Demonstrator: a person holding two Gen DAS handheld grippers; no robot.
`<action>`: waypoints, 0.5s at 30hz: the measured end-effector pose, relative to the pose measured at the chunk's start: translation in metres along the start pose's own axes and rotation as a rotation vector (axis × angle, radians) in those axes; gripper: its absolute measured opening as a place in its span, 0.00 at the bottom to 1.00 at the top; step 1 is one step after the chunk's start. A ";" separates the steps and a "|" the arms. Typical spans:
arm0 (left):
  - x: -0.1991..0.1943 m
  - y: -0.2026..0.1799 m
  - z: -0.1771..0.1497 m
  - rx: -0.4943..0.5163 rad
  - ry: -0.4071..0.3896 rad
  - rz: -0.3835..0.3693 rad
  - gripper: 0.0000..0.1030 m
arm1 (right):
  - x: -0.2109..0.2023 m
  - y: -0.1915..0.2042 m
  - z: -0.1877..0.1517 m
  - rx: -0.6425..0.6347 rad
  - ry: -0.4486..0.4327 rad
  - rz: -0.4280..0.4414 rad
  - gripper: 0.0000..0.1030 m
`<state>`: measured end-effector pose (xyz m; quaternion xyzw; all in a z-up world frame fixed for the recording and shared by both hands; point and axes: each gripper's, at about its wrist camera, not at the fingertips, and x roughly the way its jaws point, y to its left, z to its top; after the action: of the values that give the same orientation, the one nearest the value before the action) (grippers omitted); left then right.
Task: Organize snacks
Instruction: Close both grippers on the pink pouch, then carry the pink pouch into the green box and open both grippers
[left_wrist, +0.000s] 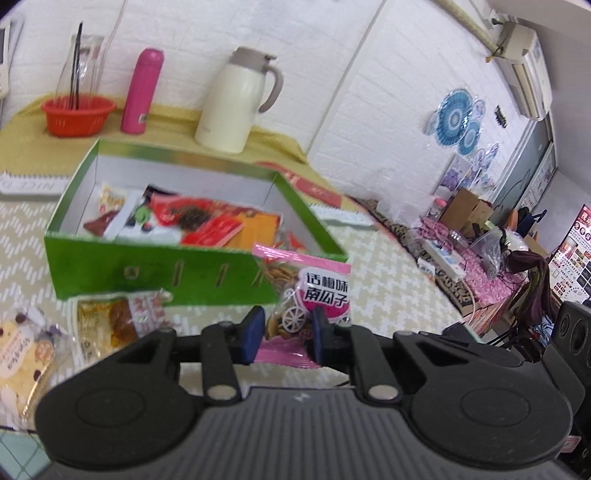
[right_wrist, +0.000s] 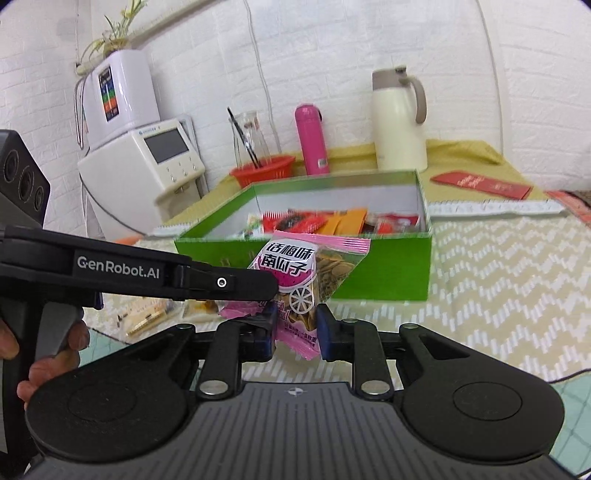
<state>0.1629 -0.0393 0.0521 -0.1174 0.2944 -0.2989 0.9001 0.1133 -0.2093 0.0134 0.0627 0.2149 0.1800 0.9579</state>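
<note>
The pink seed packet (right_wrist: 310, 280) hangs in the air just in front of the near wall of the green box (right_wrist: 391, 273), held up off the patterned tablecloth (right_wrist: 498, 295). Both tools are on it: the right gripper (right_wrist: 295, 326) has its blue pads pinching the packet's lower end, and the left gripper (left_wrist: 284, 328) pinches it too – in the right wrist view its finger comes in from the left and meets the packet's side, while its own view shows the blue pads closed against the lower part of the wrapper.

The risks, as I judge them: the wrapper is thin and slippery, and both grips sit on its lower part, so the top-heavy bag of seeds could flop over or slide out. Two hands pulling apart could also tear the seal and spill seeds. If the packet is carried forward too low, it may catch the box's near wall and tip or shove the box.

The box is open and already holds a loose layer of snack packets – red, orange and white wrappers, blurred, lying flat across the bottom with room above them. More packets (left_wrist: 110, 325) lie on the cloth left of the grippers, outside the box. Behind it a red basket (left_wrist: 77, 114) holds a clear glass jar with dark sticks; a pink flask (left_wrist: 142, 92) and a cream jug (left_wrist: 236, 99) stand beside it
</note>
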 end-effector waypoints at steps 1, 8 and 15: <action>-0.002 -0.004 0.004 0.009 -0.014 -0.005 0.11 | -0.003 0.000 0.004 -0.002 -0.018 -0.003 0.40; 0.002 -0.015 0.034 0.037 -0.078 -0.029 0.11 | -0.008 -0.006 0.029 -0.034 -0.109 -0.029 0.40; 0.033 -0.005 0.054 -0.011 -0.079 -0.059 0.11 | 0.006 -0.025 0.045 -0.038 -0.138 -0.067 0.40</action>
<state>0.2142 -0.0616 0.0824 -0.1427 0.2569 -0.3189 0.9011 0.1460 -0.2317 0.0466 0.0495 0.1466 0.1472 0.9769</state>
